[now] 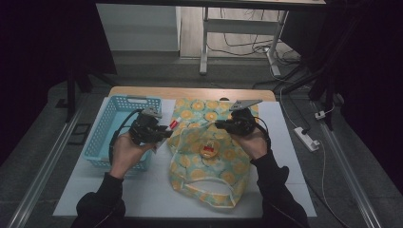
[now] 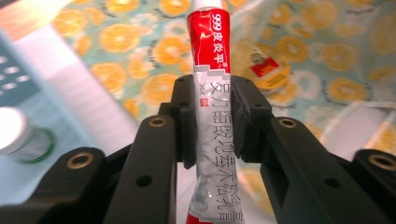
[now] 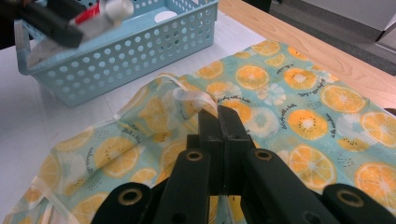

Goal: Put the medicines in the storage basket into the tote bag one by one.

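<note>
Left tongs (image 1: 164,132), center-left of the high view, are clamped on a red-and-silver ointment tube (image 2: 212,107). In the left gripper view the tube runs up the middle of the frame, both pads pressing its silver midsection, red end toward the top.

Tube sits between the blue basket (image 1: 107,128) at left and the orange-print bag (image 1: 209,161) in the middle, just past the bag's left edge.

Right tongs (image 1: 221,124), center-right of the high view, are fully closed on the bag's fabric. Right gripper view: jaws pinched together at frame center on the bag's rim near a pale handle strap (image 3: 189,95), cloth lifted into a ridge there.

Bag mouth is held open; a small round yellow item with a red label (image 1: 208,150) lies inside, mid-frame.

Basket holds a white-capped container (image 2: 14,133), lower left of the left gripper view.

All on a white desk (image 1: 294,156).
</note>
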The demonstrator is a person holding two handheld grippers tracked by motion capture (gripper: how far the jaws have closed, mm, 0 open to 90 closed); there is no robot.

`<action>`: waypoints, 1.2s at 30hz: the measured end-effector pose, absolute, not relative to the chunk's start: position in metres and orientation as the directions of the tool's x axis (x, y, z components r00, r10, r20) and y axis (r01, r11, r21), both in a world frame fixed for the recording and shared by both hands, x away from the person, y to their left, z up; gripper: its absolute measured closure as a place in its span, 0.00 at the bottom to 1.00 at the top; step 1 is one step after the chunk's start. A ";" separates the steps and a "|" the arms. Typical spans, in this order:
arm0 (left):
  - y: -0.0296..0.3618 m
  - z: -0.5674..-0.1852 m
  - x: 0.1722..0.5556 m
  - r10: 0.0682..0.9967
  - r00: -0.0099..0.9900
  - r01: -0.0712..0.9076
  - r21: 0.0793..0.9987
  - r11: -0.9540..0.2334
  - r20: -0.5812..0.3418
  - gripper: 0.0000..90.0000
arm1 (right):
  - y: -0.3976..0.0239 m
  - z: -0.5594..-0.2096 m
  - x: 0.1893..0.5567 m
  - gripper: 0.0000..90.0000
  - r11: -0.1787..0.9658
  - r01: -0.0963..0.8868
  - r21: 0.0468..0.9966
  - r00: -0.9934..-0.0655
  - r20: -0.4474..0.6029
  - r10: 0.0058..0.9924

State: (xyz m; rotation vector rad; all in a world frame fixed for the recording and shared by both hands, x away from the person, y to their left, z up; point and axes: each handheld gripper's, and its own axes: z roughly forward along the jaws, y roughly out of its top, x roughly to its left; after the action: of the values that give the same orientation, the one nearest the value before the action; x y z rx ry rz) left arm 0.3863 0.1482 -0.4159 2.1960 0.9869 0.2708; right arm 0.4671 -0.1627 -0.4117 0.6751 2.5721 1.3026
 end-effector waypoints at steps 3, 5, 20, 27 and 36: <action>0.135 -0.419 0.385 0.697 0.711 0.563 0.673 -0.481 -0.096 0.81 | -0.163 -0.412 0.467 1.00 0.512 0.313 0.800 -0.880 0.042 0.473; 0.127 -0.421 0.384 0.683 0.724 0.556 0.667 -0.495 -0.098 0.81 | -0.163 -0.412 0.467 1.00 0.512 0.314 0.800 -0.880 0.042 0.473; 0.081 -0.443 0.392 0.615 0.780 0.533 0.635 -0.559 -0.114 0.81 | -0.162 -0.412 0.467 1.00 0.512 0.311 0.801 -0.881 0.040 0.472; 0.067 -0.451 0.399 0.605 0.788 0.534 0.613 -0.582 -0.113 0.81 | -0.162 -0.412 0.467 1.00 0.509 0.312 0.802 -0.880 0.041 0.474; 0.049 -0.459 0.413 0.611 0.787 0.528 0.604 -0.597 -0.084 0.81 | -0.162 -0.412 0.467 1.00 0.507 0.310 0.804 -0.879 0.040 0.475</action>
State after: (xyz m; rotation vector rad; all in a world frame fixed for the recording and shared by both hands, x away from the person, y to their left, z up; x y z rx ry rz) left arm 0.4127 0.0490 -0.4593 2.3478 0.8421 0.1730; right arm 0.4666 -0.1618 -0.4123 0.6748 2.5611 1.3095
